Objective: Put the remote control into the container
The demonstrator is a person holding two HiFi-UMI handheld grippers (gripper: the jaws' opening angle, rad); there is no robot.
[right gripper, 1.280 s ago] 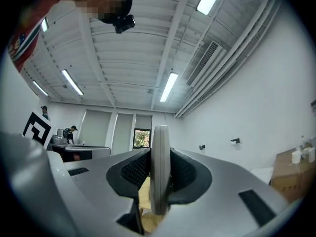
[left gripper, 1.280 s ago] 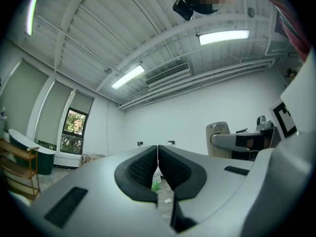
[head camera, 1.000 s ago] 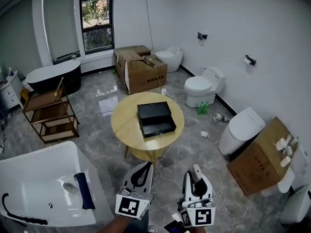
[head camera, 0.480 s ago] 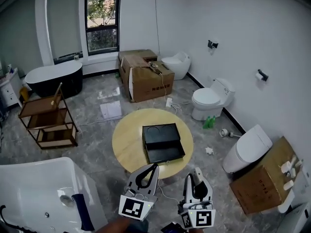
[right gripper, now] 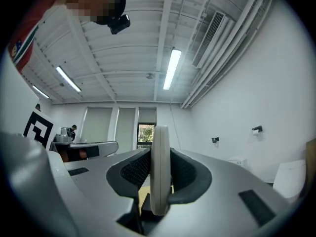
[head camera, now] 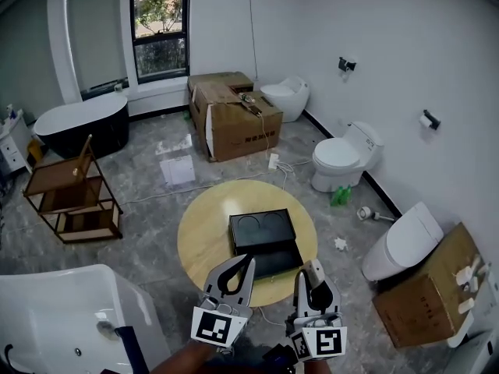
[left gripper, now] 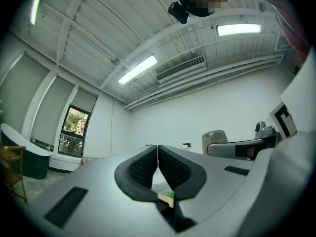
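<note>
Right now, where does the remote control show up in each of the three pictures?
Head view: remote control, a pale slab in the right gripper, bottom, right of centre.
Left gripper view: probably the pale rounded end at right, above the right gripper.
Right gripper view: dead centre, edge-on, clamped between the jaws.
Shared landmark: the window.

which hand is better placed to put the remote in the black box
Right: the right gripper holds the remote, just short of the box; the left gripper's jaws are shut, empty.
</note>
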